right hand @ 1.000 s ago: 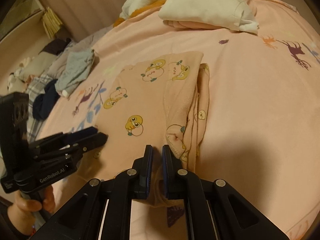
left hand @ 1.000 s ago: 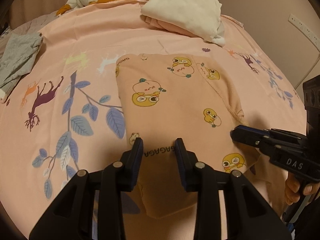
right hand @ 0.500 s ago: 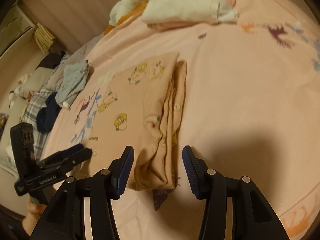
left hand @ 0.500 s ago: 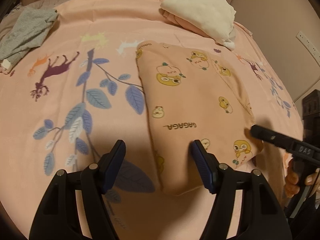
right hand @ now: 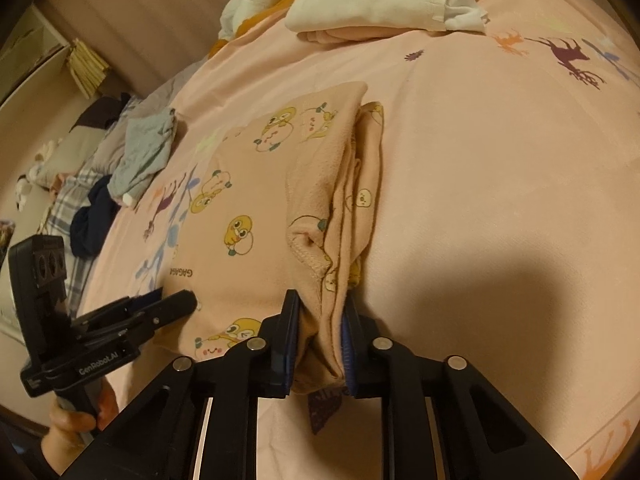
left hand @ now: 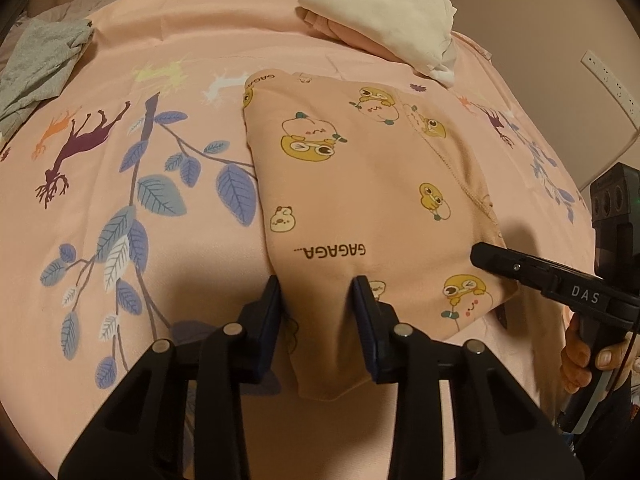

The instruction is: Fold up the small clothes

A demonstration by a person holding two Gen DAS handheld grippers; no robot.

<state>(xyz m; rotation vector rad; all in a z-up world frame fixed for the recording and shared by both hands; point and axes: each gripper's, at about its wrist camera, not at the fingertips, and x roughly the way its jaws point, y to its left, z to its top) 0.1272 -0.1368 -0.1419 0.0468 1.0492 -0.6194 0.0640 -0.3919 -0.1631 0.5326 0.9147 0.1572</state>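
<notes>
A folded peach garment (left hand: 360, 184) printed with yellow ducks lies on the pink bedsheet (left hand: 160, 240). My left gripper (left hand: 318, 296) is at its near left corner. The jaws are closing, with a ridge of cloth bunched between the pads. In the right wrist view the same garment (right hand: 260, 216) shows stacked layers along its right edge. My right gripper (right hand: 320, 320) is closing on those layers at the near right corner, and the pads squeeze them. Each gripper shows side-on in the other's view: the right gripper (left hand: 478, 256) and the left gripper (right hand: 188, 300).
A cream and pink folded stack (left hand: 384, 12) sits at the far side of the bed. A grey garment (left hand: 36, 64) lies far left, with dark clothes (right hand: 92, 220) beyond the bed's edge. A person's hand (left hand: 588, 360) holds the right handle.
Half a second ago both grippers stood wide open over the garment's near edge. Now both have closed in on the cloth at its near corners.
</notes>
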